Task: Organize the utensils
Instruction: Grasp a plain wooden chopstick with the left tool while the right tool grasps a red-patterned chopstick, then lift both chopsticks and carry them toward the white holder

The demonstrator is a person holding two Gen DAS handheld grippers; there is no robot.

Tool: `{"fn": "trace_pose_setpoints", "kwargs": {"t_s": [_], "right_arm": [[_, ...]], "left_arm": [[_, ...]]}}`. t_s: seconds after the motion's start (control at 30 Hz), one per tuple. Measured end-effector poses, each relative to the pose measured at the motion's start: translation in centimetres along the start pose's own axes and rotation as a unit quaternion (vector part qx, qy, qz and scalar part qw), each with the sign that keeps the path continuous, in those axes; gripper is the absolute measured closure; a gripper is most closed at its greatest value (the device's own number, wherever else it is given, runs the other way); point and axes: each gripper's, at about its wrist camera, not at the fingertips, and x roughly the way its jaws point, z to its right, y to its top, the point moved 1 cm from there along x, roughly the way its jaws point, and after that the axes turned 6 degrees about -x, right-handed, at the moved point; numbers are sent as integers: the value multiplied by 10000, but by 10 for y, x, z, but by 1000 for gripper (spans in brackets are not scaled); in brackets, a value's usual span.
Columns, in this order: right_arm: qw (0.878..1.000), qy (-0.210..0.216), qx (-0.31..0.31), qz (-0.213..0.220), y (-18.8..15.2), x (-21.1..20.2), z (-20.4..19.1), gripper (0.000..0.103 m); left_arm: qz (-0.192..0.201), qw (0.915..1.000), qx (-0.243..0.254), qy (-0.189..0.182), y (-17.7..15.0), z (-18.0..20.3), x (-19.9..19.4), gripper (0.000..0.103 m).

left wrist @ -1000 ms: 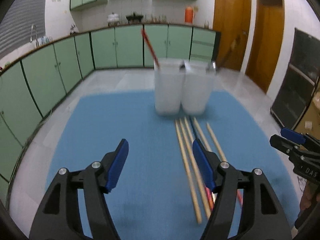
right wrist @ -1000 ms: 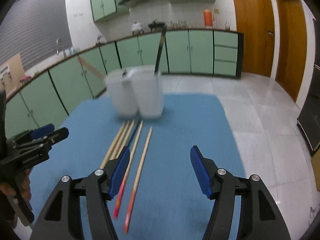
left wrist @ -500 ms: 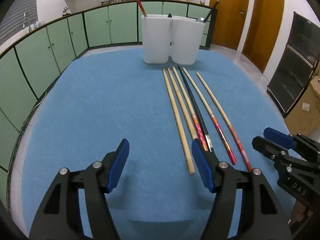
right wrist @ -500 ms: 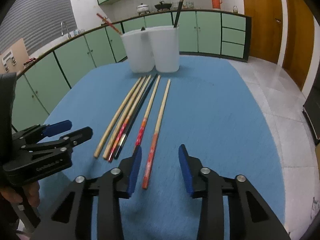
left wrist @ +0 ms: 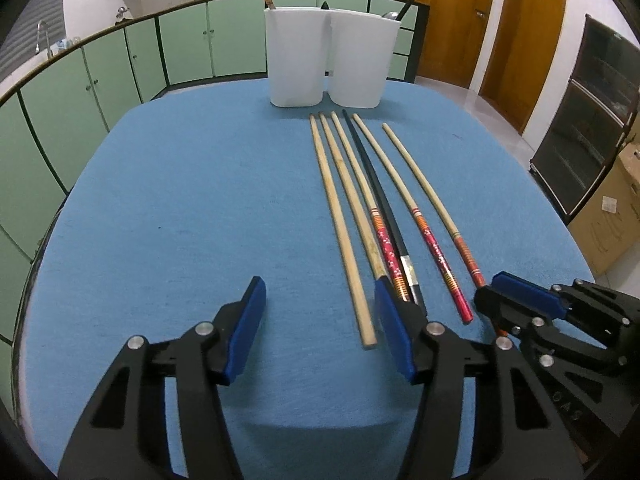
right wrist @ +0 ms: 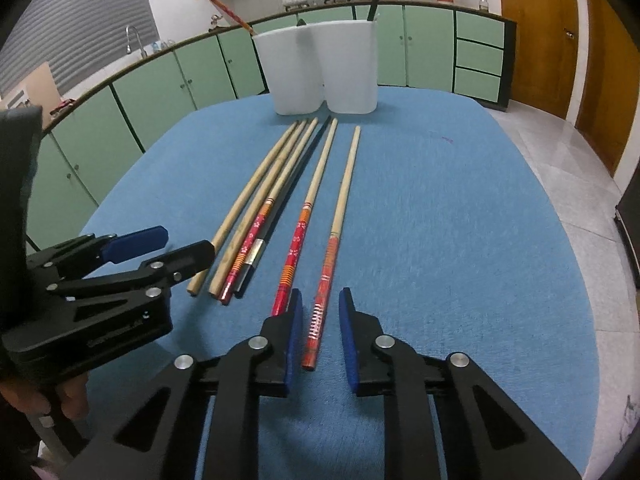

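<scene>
A blue mat (left wrist: 168,208) covers the table nearly edge to edge, rounded at its corners, with pale floor and green cabinets (left wrist: 120,64) beyond. At its far end stand two white holders (left wrist: 326,60), touching side by side, a red-handled stick leaning out of the left one and a dark one out of the right. Six chopsticks (left wrist: 360,200) lie in front of them, fanning toward the camera: two plain pale sticks on the left, then one with a red patterned end, a black one (left wrist: 380,200) with a silver band, and two more with red-and-orange ends set slightly apart on the right. The left gripper (left wrist: 320,320) stands released over bare mat, its jaws having just narrowed a little, nothing between them; its right pad sits over the near tips of the left sticks. The right gripper (right wrist: 318,336) has just been closing around the near end of the rightmost chopstick (right wrist: 320,312), which lies between the blue pads with a gap on each side, not yet pinched. Open mat spreads wide to the right of that stick and to the left of the bundle.
</scene>
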Motion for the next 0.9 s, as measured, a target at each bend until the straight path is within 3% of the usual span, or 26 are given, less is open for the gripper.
{"fn": "trace_pose_setpoints", "kwargs": {"t_s": [0.13, 0.33, 0.47, 0.57, 0.83, 0.9], "right_arm": [[10000, -51, -4, 11, 1, 2, 0, 89], [10000, -61, 17, 31, 0, 3, 1, 96], [9999, -101, 38, 91, 3, 2, 4, 96], [9998, -141, 75, 136, 7, 2, 9, 97], [9998, 31, 120, 124, 9, 6, 13, 96], [9998, 58, 142, 160, 5, 1, 15, 96]], "left_arm": [[-41, 10000, 29, 10, 0, 3, 3, 48], [-87, 10000, -23, 13, -1, 2, 5, 60], [-92, 9999, 18, -52, -2, 3, 3, 87], [-83, 9999, 62, -30, -1, 3, 4, 93], [-72, 9999, -122, -81, 5, -5, 2, 91], [-27, 9998, -143, -119, 3, -6, -3, 73]]}}
